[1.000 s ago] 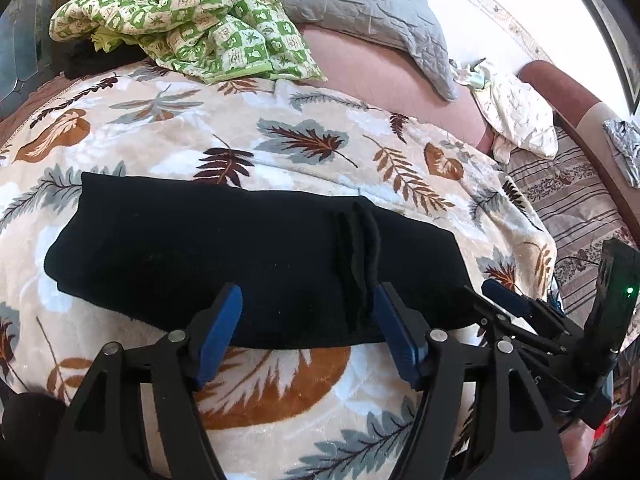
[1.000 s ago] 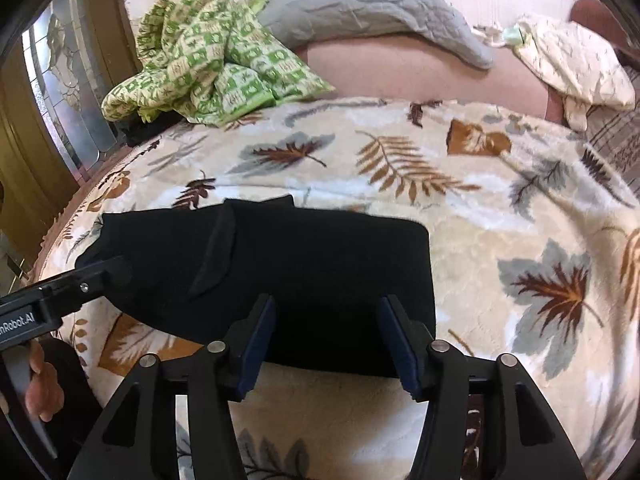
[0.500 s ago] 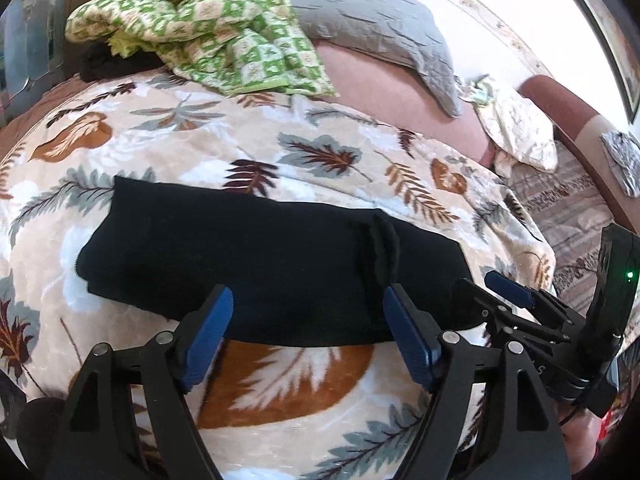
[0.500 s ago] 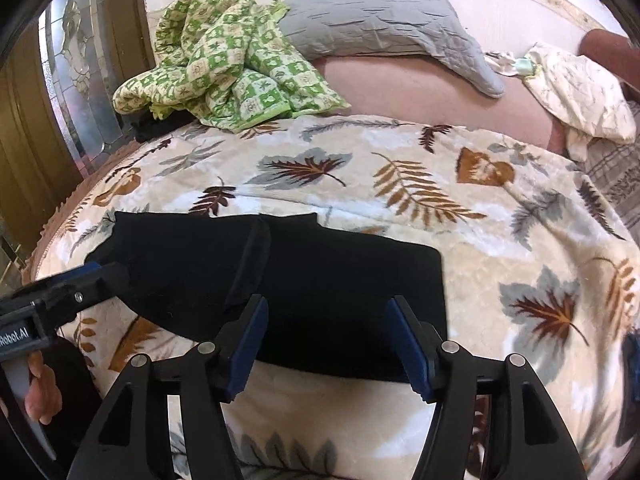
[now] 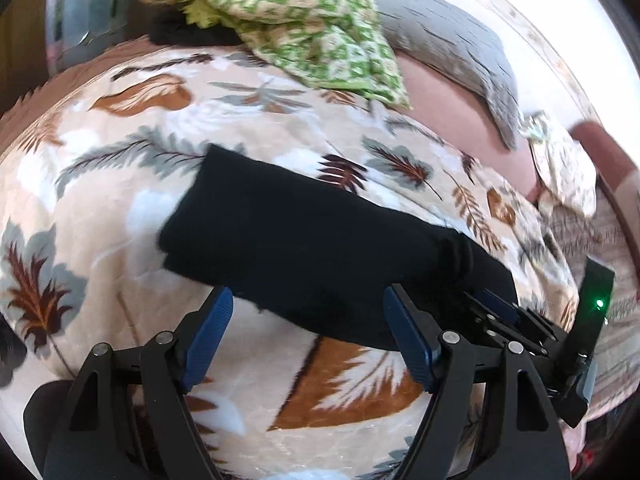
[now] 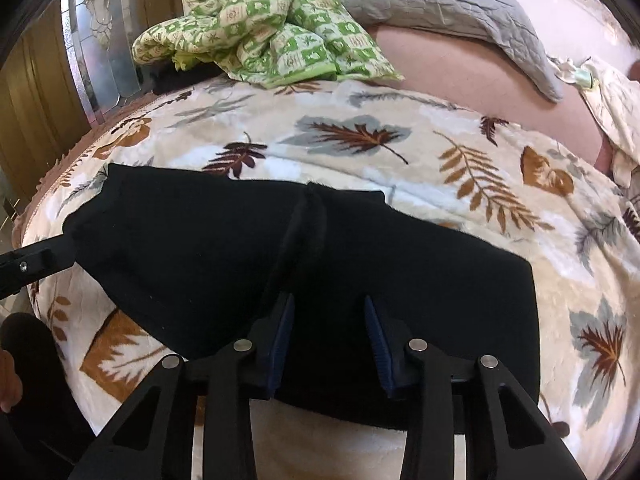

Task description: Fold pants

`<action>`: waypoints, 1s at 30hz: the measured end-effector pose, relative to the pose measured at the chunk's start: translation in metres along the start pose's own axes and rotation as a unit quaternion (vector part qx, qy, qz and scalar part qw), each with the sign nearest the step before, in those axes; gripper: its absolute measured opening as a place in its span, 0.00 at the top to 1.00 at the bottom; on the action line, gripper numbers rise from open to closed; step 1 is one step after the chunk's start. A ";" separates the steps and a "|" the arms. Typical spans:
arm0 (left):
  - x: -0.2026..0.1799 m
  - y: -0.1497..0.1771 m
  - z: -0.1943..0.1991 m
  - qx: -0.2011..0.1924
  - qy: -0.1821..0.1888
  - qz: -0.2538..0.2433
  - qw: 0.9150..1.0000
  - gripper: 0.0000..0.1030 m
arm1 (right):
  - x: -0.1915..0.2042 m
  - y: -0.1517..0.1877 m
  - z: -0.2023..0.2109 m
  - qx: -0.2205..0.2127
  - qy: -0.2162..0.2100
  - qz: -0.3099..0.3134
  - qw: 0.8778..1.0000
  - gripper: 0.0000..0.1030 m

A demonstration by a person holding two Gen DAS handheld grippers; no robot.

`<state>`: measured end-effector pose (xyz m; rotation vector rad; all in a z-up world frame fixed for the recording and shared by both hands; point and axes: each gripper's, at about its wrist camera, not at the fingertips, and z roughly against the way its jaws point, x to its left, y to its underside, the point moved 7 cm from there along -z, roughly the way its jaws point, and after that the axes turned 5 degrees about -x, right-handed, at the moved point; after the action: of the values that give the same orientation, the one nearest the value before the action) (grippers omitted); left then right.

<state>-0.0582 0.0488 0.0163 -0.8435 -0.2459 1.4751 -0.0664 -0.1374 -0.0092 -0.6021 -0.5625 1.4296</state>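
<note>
Already folded lengthwise into a long black band: pants (image 6: 224,256) lying flat on the leaf-print blanket (image 6: 460,132) of the bed. Probably left: folding end over end. Long axis from 9 toward 4 o'clock in right view. Left claw (image 5: 308,328) spread wide, empty. Right claw (image 6: 328,320) narrowed over the near edge; grip on cloth impossible to tell.
</note>
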 end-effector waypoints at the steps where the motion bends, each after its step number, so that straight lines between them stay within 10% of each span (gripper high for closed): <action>1: 0.006 -0.001 0.002 -0.002 0.002 0.016 1.000 0.24 | -0.002 -0.003 0.003 -0.004 -0.006 -0.005 1.000 0.63; 10: 0.049 -0.002 0.005 -0.010 -0.036 0.086 0.996 0.20 | 0.002 -0.011 -0.003 0.001 -0.043 -0.010 0.999 0.61; 13: 0.056 -0.001 0.000 -0.010 -0.047 0.093 0.995 0.20 | 0.009 -0.028 0.005 -0.018 -0.070 -0.015 0.997 0.47; 23: 0.069 0.009 -0.025 0.014 -0.056 0.119 0.991 0.20 | 0.104 -0.096 -0.030 -0.034 -0.206 0.052 0.977 0.25; 30: 0.061 0.005 -0.038 0.005 -0.037 0.101 0.994 0.00 | 0.175 -0.112 -0.084 0.015 -0.264 0.131 0.955 0.21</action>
<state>-0.0297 0.0914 -0.0341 -0.8257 -0.2130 1.6971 0.0835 0.0282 0.0056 -0.2672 -0.9031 1.8636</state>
